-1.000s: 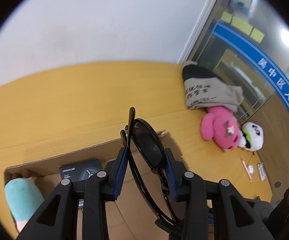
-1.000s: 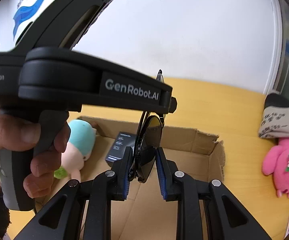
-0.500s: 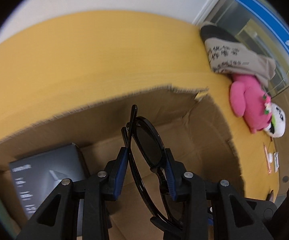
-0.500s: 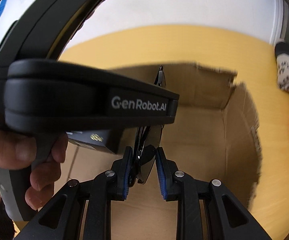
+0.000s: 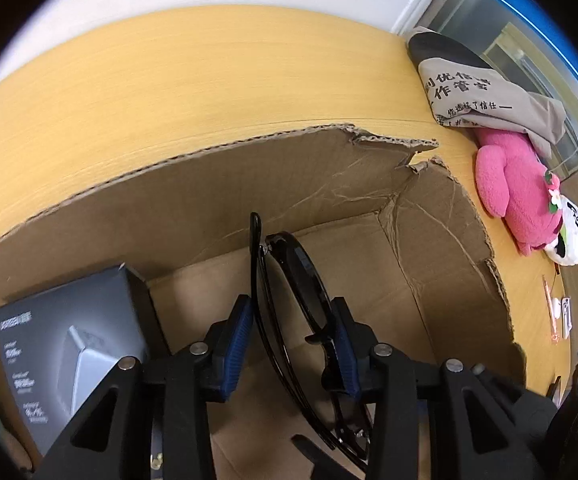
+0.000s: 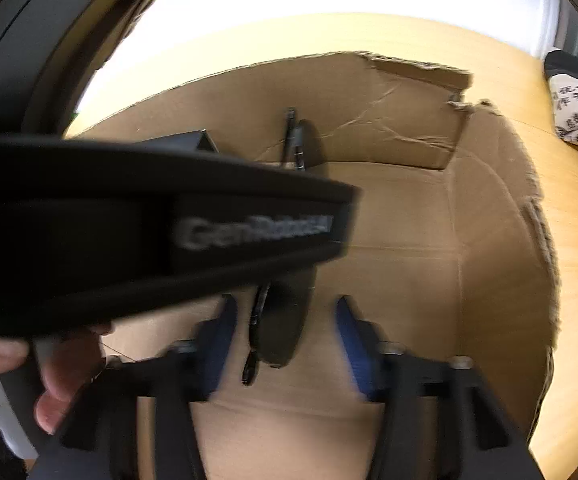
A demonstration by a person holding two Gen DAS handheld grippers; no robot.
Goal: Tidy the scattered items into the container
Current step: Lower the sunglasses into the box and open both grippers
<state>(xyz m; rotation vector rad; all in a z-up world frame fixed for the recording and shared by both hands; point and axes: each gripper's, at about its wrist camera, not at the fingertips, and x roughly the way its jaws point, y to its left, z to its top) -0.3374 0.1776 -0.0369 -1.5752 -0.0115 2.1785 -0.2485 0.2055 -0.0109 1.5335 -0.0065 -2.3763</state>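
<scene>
Cardboard box (image 5: 329,184) filled most of both my views, sitting on the yellow wooden table (image 5: 169,68). Far left inside it stood a dark grey product box (image 5: 69,344) against the wall. My left gripper (image 5: 293,340) was clamped on the black sunglasses (image 5: 297,280), holding them edge-up inside the carton. My right gripper (image 6: 285,340) was blurry, its blue pads (image 6: 221,340) spread apart with the sunglasses between them but not pinched. Off to the right on the table lay a printed cloth (image 5: 481,96), then a pink plush toy (image 5: 513,188).
</scene>
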